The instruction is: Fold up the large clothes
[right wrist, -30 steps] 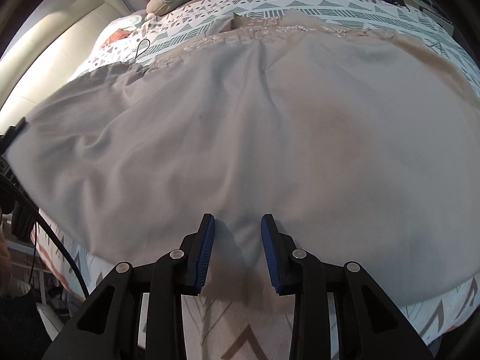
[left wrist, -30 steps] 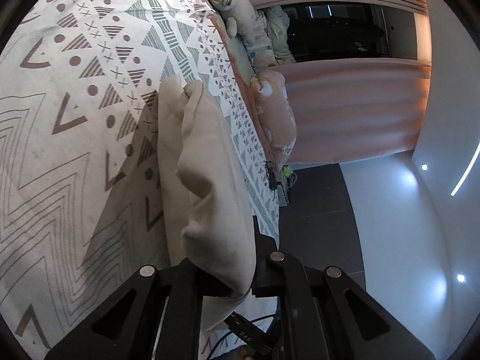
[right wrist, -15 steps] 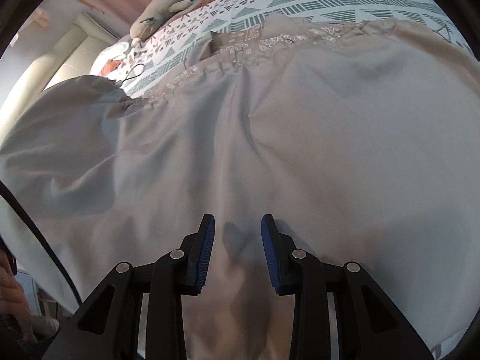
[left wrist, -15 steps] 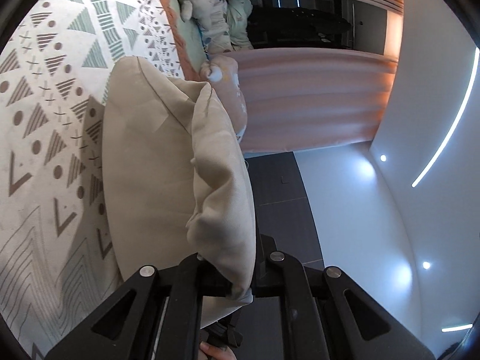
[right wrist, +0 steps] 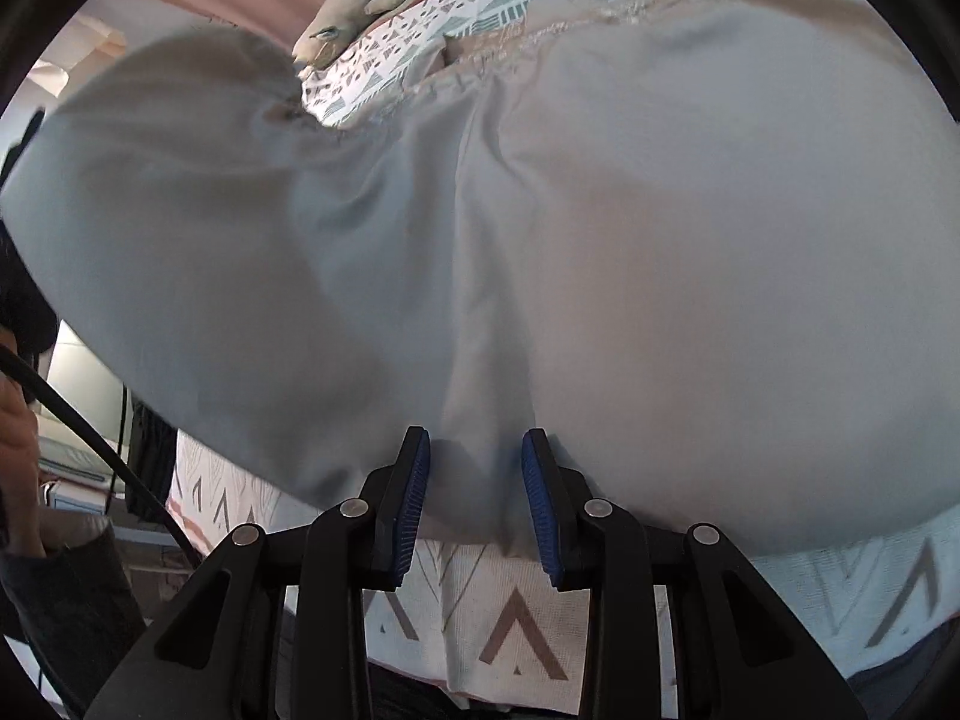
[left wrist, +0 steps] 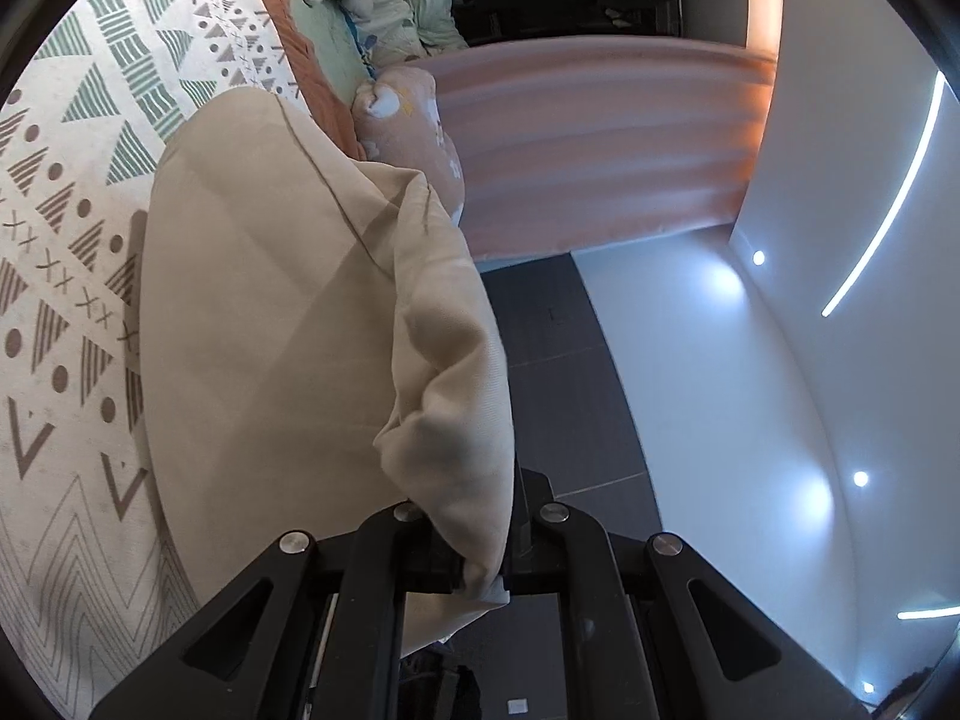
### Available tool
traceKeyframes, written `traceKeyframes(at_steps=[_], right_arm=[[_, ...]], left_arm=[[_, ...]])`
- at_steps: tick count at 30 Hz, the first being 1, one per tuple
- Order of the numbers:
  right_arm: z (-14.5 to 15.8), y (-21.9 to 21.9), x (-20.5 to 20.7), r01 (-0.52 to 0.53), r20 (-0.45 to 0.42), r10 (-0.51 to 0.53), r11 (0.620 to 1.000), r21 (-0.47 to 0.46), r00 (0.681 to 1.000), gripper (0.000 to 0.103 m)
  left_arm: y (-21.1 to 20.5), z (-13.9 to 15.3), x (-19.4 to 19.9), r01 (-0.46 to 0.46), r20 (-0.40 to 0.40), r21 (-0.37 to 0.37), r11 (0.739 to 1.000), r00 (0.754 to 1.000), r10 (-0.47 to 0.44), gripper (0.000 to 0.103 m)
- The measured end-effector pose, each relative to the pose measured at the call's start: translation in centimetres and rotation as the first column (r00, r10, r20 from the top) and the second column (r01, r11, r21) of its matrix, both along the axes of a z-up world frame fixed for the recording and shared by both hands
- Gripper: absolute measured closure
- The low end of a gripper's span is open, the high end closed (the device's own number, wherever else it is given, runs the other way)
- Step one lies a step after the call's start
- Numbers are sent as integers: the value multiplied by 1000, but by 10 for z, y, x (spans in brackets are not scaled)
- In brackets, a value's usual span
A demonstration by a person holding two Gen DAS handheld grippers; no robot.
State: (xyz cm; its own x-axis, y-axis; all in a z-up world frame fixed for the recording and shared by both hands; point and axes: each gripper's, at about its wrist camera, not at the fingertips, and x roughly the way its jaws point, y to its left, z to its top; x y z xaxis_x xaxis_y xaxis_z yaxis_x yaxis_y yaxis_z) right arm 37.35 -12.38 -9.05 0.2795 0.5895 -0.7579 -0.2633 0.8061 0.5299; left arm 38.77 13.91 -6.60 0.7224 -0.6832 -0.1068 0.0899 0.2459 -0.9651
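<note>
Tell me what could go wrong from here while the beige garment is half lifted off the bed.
The left tool pinches only a small bunched corner of the beige garment, so the fabric could slip out mid-fold. The right tool is open around the near hem, gripping nothing, so that side may drag or wrinkle across the patterned bedspread. The lifted flap billows unevenly and may land crooked.
</note>
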Motion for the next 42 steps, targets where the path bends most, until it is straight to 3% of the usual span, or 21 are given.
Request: traceKeyframes(at_steps=[10,16,23,27,32,34,42], right_arm=[[-10,-35,7,12,-28,-9,992,124,1000,77],[6,-108,-1,151,46,-159,978,144,986,76],[2,-192,-7,318,44,-330,931,178,943,76],[-4,-225,-10,393,28,-405,899,196,914,76],[-11,-261,-16,460,12,-473,862,213,881,76],[-9,-270,-19,479,6,-492,850,219,871,76],[-10,-303,-43,517,-36,-526,818,252,850,76]], left_arm=[[-63,9,37,91,-24,14,996,996,-91,93],[-106,7,62,140,-58,14,990,989,-139,93],[-171,-5,84,229,-93,13,973,969,-227,93],[-214,-7,90,299,-99,25,954,950,-295,93],[-271,-20,90,380,-157,95,920,918,-363,93],[-288,-29,88,411,-175,91,907,903,-392,93],[-323,-70,77,498,-326,118,859,836,-440,93]])
